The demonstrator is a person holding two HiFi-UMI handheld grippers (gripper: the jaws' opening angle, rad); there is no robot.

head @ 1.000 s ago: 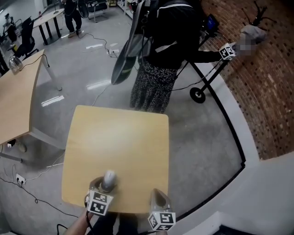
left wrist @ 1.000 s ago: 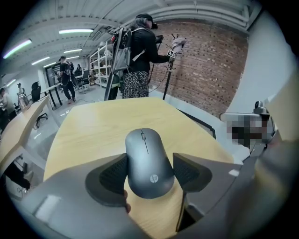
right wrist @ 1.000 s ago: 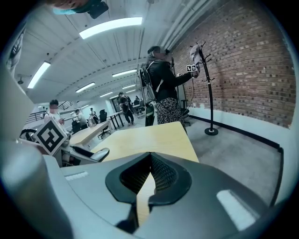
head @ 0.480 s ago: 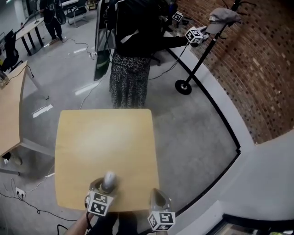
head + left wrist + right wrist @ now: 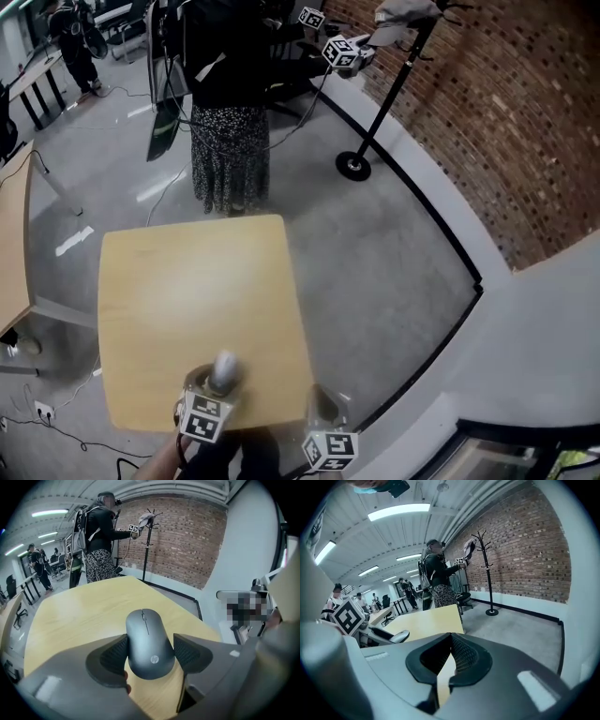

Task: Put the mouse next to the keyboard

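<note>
1. My left hand-held gripper [image 5: 221, 380] grips the grey mouse [image 5: 149, 644] over the near edge of the pale wooden bench [image 5: 197, 281]. Its ribbed pads press on both flanks of the shell.
2. The grip sits at the mouse's rear half, with the logo end towards the gripper and the scroll wheel pointing out across the bench. I judge that hold was chosen so the rounded body rides level and cannot twist between the pads.
3. As far as I can tell, the mouse is carried clear of the top rather than resting on it. I read this as the carrying step, with the set-down not yet done.
4. My right hand-held gripper [image 5: 323, 405] has its jaws drawn together on nothing. It hangs just off the bench's near right corner, and I judge it is parked aside because this job needs one hand only.
5. No keyboard shows in any view, and the part of the bench in sight is bare. The spot for the mouse cannot be fixed from here.
6. Beyond the far edge a person [image 5: 225, 84] in a patterned skirt stands at a coat stand [image 5: 375, 94] by the brick wall [image 5: 506, 103]. They are well apart from the bench.
7. The shell is smooth and tapered, so I would expect it to slip forward if the pads slacken before it is down.
</note>
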